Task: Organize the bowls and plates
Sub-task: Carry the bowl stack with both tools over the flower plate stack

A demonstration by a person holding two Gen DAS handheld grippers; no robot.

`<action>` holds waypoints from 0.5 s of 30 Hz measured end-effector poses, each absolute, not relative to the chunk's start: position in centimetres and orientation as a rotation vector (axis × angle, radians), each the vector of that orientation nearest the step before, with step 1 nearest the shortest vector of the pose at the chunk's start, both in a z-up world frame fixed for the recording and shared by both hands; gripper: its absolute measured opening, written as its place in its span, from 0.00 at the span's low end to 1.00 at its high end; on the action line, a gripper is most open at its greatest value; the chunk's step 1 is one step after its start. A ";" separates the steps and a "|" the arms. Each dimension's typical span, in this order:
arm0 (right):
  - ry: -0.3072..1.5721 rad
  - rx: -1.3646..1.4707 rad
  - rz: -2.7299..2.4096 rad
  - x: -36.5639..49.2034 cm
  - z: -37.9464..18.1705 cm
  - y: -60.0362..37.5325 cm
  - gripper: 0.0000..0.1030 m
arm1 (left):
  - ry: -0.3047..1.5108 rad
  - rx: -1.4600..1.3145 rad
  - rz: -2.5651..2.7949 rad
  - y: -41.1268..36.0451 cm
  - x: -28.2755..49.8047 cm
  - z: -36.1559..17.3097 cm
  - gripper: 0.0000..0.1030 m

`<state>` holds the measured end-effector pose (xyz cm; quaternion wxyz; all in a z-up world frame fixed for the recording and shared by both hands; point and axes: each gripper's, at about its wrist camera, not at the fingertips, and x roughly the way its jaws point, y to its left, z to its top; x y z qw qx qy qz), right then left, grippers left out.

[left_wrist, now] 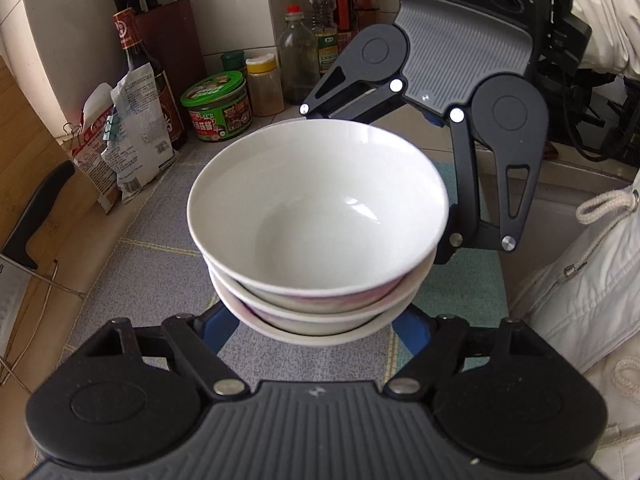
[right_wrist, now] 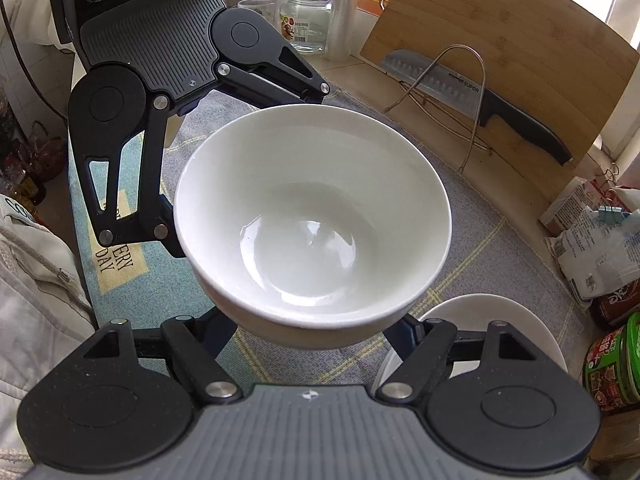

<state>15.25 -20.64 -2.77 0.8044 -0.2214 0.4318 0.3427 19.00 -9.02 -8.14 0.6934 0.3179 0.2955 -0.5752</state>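
A stack of three white bowls (left_wrist: 316, 216) is held between both grippers above the grey mat. The same stack fills the middle of the right wrist view (right_wrist: 316, 224). My left gripper (left_wrist: 316, 320) clasps the stack's near side, its fingers spread wide around the lowest bowl. My right gripper (left_wrist: 384, 168) clasps the far side of the stack, seen from its own camera low in the right wrist view (right_wrist: 316, 320). A white plate (right_wrist: 480, 320) lies on the mat under the right gripper's right finger, partly hidden.
Bottles (left_wrist: 298, 56), a green-lidded jar (left_wrist: 218, 108), packets (left_wrist: 132, 140) and a knife block (left_wrist: 168, 20) line the wall. A cutting board (right_wrist: 500, 60) and knife (right_wrist: 480, 96) stand on a wire rack. A glass jar (right_wrist: 306, 16) stands behind.
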 end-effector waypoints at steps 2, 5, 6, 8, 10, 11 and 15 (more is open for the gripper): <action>0.925 -0.473 0.715 15.3 -2.5 -21.8 0.80 | 0.647 0.715 -1.299 -10.3 19.2 -8.2 0.80; 0.928 -0.473 0.679 15.5 -2.2 -23.5 0.80 | 0.620 0.723 -1.320 -12.2 19.6 -8.3 0.80; 0.929 -0.474 0.670 15.5 -2.1 -24.0 0.80 | 0.611 0.727 -1.327 -12.8 19.7 -8.4 0.80; 0.931 -0.474 0.642 15.7 -1.9 -25.3 0.80 | 0.588 0.734 -1.345 -14.0 19.9 -8.5 0.80; 0.934 -0.473 0.615 15.8 -1.7 -26.4 0.80 | 0.573 0.737 -1.361 -15.1 20.2 -8.5 0.80; 0.935 -0.473 0.602 15.8 -1.6 -26.9 0.80 | 0.565 0.741 -1.369 -15.7 20.4 -8.6 0.80; 0.940 -0.474 0.550 16.0 -1.6 -28.7 0.80 | 0.546 0.748 -1.391 -17.5 20.9 -9.0 0.80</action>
